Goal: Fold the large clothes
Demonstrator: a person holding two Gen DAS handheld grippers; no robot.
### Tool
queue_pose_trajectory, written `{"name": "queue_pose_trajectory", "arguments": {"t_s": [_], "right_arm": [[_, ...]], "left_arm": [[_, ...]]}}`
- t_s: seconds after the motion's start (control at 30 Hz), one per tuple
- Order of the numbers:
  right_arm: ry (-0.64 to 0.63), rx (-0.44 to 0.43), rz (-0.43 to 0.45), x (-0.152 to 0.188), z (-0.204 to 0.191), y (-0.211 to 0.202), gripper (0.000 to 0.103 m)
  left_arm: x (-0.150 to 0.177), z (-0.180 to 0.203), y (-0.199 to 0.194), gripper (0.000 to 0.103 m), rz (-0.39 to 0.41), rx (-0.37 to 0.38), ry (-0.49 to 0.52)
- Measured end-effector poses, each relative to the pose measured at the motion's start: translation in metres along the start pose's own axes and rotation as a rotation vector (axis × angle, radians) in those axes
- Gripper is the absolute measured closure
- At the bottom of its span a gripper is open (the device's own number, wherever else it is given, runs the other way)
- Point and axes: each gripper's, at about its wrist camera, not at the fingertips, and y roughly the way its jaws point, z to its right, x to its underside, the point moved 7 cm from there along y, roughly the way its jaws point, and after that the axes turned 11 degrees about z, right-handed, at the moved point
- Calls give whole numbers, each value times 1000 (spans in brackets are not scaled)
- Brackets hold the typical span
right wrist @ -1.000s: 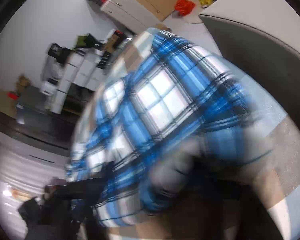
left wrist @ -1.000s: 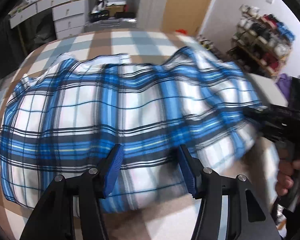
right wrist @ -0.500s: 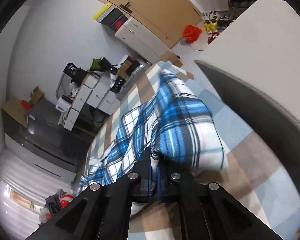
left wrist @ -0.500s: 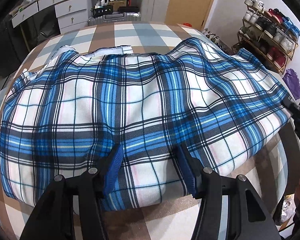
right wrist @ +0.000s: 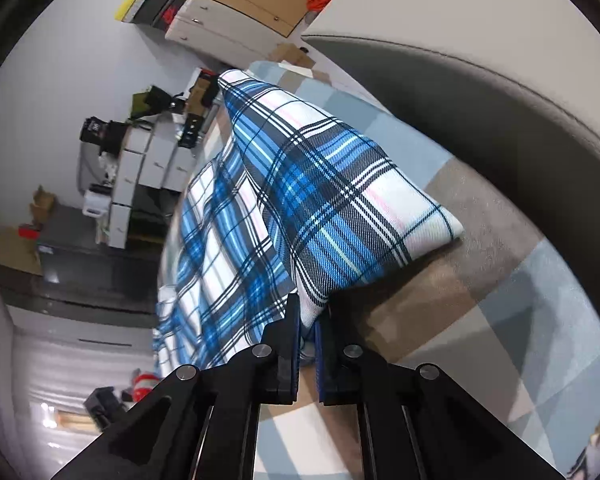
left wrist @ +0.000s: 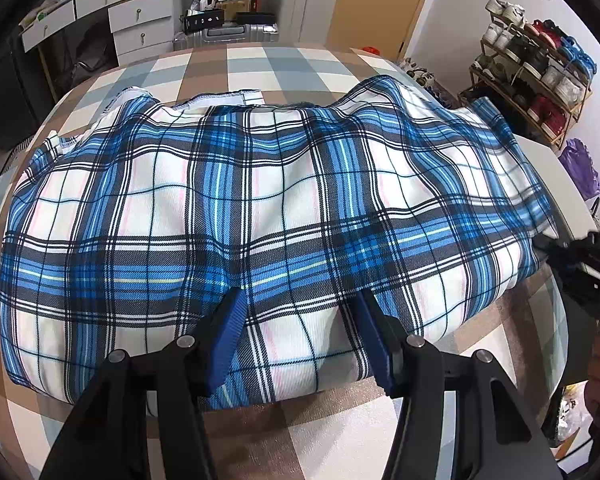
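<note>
A blue plaid garment [left wrist: 236, 208] lies spread across the checked tablecloth [left wrist: 256, 64]. The left gripper [left wrist: 300, 316] hangs over the garment's near edge, jaws partly apart, gripping nothing. The right gripper [right wrist: 309, 320] is pinched tight on the garment's end, lifting that corner [right wrist: 340, 216] off the tablecloth.

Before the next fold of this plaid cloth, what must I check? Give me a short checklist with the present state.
1. Right claw shut on cloth corner: ok.
2. Left claw gripping the near edge: not ok; its jaws stand apart over the cloth.
3. Cloth fully on the table: ok.
4. Far edge flat: not ok, wavy with hem showing.
5. Layers aligned underneath: cannot tell.
</note>
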Motion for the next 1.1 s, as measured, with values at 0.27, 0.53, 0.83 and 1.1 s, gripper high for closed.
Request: {"name": "queue_pose_trajectory", "arguments": {"t_s": [0.27, 0.53, 0.83, 1.1], "right_arm": [[34, 37, -1, -10, -3, 25, 90], [25, 39, 83, -8, 0, 4, 15], [22, 179, 102, -19, 22, -11, 13], [4, 193, 78, -30, -3, 24, 0]], "left_arm": [[1, -1, -2, 52, -9, 26, 5], [1, 1, 0, 52, -18, 25, 26], [3, 2, -1, 52, -15, 29, 45], [3, 2, -1, 52, -17, 29, 51]]}}
